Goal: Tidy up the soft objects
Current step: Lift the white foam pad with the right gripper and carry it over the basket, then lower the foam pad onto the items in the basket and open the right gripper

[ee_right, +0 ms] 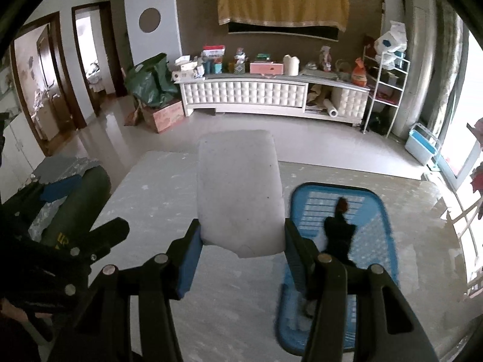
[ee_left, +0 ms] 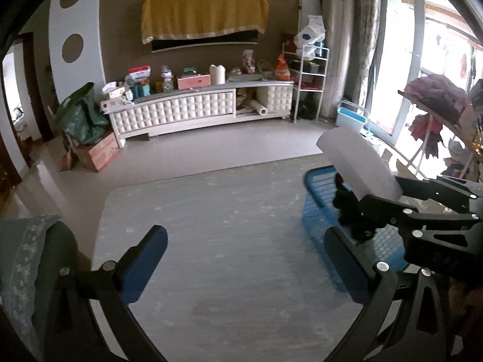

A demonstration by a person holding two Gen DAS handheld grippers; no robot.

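Nearest to me, my right gripper (ee_right: 243, 246) clamps the near end of a white foam block (ee_right: 240, 193), one blue pad (ee_right: 190, 259) pressed against each side of it. That block sticks out forward and up from my fingers, held clear above the grey table (ee_right: 169, 181). Just to the right of it, a blue slatted basket (ee_right: 380, 211) lies on the tabletop, and a dark soft item (ee_right: 339, 235) with a reddish tip rests inside it, partly hidden behind my right finger.

My left gripper (ee_left: 244, 256) hangs over the bare middle of the table (ee_left: 211, 211) with its jaws spread wide and nothing between them. From that wrist camera I see the right gripper (ee_left: 374, 196) at the right, with the foam block (ee_left: 359, 163) tilted up above the basket (ee_left: 320, 187). At the near left edge sits a patterned grey cushion (ee_left: 21, 259), partly out of frame.

Beyond the table, pale floor runs to a white tufted TV cabinet (ee_right: 247, 93) crowded with boxes and jars. Above it, a yellow cloth (ee_right: 283, 3) drapes over a wall-mounted screen. A green bag (ee_right: 151, 81) sits on a cardboard box to the far left, and a white wire shelf (ee_right: 386, 87) stands to the far right.
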